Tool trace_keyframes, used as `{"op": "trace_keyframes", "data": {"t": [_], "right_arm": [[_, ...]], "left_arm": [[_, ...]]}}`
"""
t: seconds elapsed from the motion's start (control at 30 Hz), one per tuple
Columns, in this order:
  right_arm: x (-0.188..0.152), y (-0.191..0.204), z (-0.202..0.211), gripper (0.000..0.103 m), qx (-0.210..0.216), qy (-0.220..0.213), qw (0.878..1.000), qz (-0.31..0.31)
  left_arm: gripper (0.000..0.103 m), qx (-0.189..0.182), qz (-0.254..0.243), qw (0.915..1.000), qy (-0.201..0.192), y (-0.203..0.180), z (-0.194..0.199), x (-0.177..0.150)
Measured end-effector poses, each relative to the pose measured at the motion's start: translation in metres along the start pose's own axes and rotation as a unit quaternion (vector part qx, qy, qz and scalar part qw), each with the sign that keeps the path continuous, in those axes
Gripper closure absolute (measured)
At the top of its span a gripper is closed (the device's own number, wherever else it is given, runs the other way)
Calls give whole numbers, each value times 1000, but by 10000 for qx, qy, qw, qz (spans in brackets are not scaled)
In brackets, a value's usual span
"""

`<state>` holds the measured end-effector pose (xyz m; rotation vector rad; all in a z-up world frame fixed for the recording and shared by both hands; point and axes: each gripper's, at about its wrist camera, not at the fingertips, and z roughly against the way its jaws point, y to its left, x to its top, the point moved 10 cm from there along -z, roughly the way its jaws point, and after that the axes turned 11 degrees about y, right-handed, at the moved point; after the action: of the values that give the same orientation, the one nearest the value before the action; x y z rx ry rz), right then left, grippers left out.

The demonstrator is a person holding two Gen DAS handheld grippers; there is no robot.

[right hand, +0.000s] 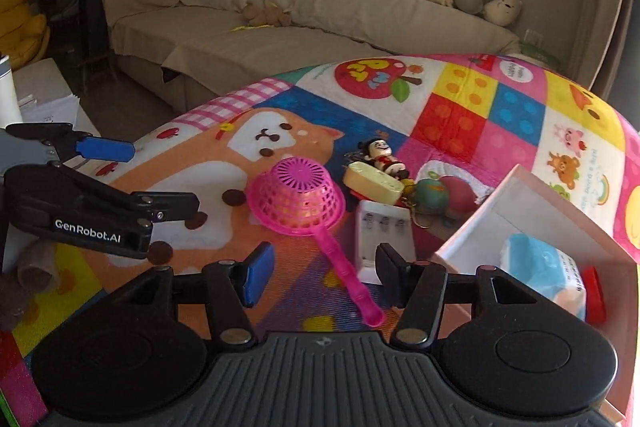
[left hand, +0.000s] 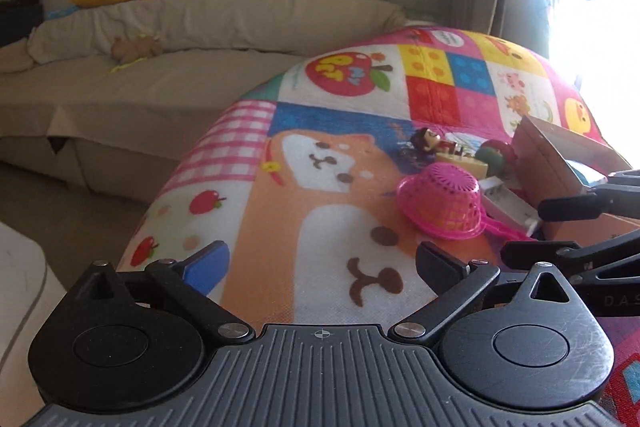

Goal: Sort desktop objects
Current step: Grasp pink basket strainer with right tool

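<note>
A pink plastic strainer [right hand: 298, 203] lies upside down on the colourful mat [right hand: 460, 115], its handle pointing at my right gripper [right hand: 324, 273], which is open with the handle end between its fingers. Behind it lie a white charger [right hand: 384, 231], a cream soap-like block [right hand: 374, 183], a doll figure [right hand: 382, 153] and a green-red ball [right hand: 434, 195]. An open cardboard box [right hand: 520, 223] at right holds a blue wipes pack [right hand: 544, 267]. My left gripper [left hand: 320, 263] is open and empty over the mat, left of the strainer [left hand: 442, 203].
A beige sofa [right hand: 260, 39] with plush toys stands behind the table. The left gripper's arm [right hand: 100, 215] shows at left in the right wrist view. The right gripper's fingers [left hand: 572, 207] show at right in the left wrist view, near the box [left hand: 560, 155].
</note>
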<state>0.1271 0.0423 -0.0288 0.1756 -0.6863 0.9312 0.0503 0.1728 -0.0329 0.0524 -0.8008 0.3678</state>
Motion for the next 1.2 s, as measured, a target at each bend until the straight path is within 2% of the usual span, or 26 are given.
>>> {"op": "trace_keyframes", "data": {"t": [0.13,0.23,0.27,0.37,0.4,0.47,0.5,0.53,0.6,0.7,0.8,0.9,0.97,1.0,1.2], "right_arm": [[14,-1,-30,46,-58,68,9999,-119],[14,-9,-48,44,142,307,9984,-453],[12,-7,-48,40,107,270,9987,-410],[4,11,-36,34,611,337,9967,-406],[1,23,-28,38,914,396,9946,-301],[-1,42,-7,37,1428,266,9894,-91],[0,46,0,32,1408,140,9899,31],[2,49,8,29,1200,-78,9925,208],[10,45,11,21,591,-408,9967,368],[21,25,-8,17,110,-364,9993,-37],[30,7,-36,17,89,-181,9977,-640],[31,3,-54,18,159,-40,9961,-871],[32,3,-57,26,87,-43,9961,-873],[33,3,-55,34,65,-94,9962,-866],[36,-1,-6,34,77,-646,9947,-790]], "left_arm": [[1,-175,164,9997,66,7,0,-4],[1,-239,182,9995,71,6,-1,-4],[1,-252,195,9995,79,6,-1,-5],[0,-313,280,9991,105,7,-3,-5],[0,-308,316,9990,119,9,-3,-5],[0,-281,385,9988,125,11,-4,-4],[0,-270,416,9987,107,13,-4,-2],[0,-251,442,9987,83,15,-2,-2],[0,-189,522,9985,14,21,1,1],[0,-124,611,9980,-64,30,5,6],[0,-34,647,9979,-69,37,7,7],[0,57,625,9980,9,39,5,7],[0,88,596,9982,48,39,5,6],[0,97,580,9983,52,38,6,7],[0,70,432,9990,41,27,11,9]]}}
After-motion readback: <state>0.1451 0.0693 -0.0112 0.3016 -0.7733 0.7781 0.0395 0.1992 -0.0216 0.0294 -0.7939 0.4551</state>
